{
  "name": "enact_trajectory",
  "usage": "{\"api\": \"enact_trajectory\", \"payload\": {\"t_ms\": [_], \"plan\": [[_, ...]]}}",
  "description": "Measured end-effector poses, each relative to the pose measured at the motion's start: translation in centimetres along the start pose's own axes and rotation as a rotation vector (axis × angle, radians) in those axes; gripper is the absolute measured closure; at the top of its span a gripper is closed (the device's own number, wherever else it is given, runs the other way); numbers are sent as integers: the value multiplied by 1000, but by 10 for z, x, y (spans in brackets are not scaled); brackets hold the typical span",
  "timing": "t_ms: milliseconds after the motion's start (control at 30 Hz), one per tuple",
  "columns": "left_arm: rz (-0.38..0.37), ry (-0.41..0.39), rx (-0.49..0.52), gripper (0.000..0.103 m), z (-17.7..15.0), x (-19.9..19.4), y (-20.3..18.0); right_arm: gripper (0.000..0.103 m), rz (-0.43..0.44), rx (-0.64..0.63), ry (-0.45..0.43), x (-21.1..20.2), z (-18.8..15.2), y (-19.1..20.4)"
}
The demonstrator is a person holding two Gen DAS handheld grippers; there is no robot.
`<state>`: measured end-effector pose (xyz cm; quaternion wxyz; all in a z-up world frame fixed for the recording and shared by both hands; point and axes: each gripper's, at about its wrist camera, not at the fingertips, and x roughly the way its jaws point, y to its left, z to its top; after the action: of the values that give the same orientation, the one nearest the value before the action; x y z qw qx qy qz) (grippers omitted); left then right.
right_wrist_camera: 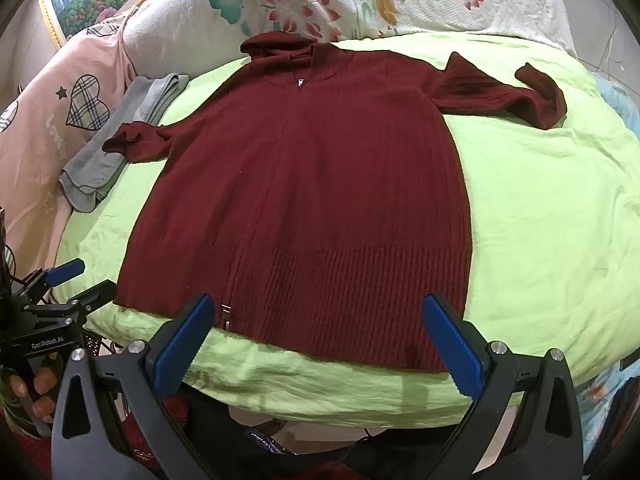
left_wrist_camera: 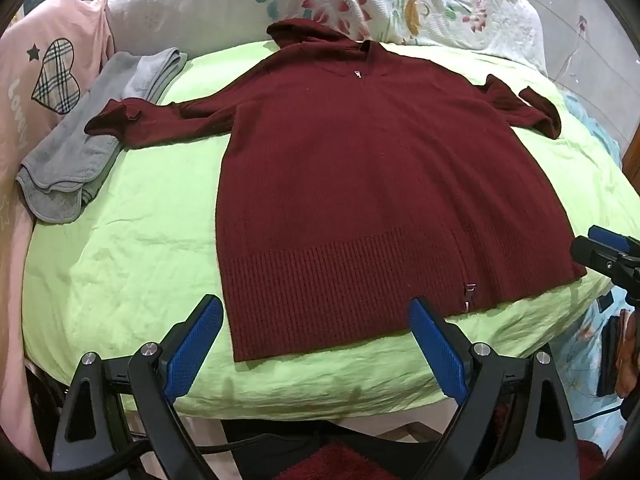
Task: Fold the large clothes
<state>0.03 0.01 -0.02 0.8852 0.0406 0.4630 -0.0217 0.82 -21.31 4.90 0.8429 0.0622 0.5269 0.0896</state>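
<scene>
One maroon hooded sweater (left_wrist_camera: 360, 184) flat on green bed sheet (left_wrist_camera: 132, 248); thick soft knit, floppy, judged heavyish; grab hem corners; left gripper (left_wrist_camera: 316, 344), right gripper (right_wrist_camera: 320, 340) jaws wide apart, empty

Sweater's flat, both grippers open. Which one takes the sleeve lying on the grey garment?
Left, probably. That sleeve spreads toward the left gripper's side; the right gripper sits nearer the opposite sleeve.
</scene>
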Motion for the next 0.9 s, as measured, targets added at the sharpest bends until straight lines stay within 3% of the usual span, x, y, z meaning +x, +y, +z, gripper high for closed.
{"api": "enact_trajectory", "payload": {"t_ms": [900], "plan": [[-20,-4,-13,8,1,-3,-1,0,8,1,-3,2,-4,2]]}}
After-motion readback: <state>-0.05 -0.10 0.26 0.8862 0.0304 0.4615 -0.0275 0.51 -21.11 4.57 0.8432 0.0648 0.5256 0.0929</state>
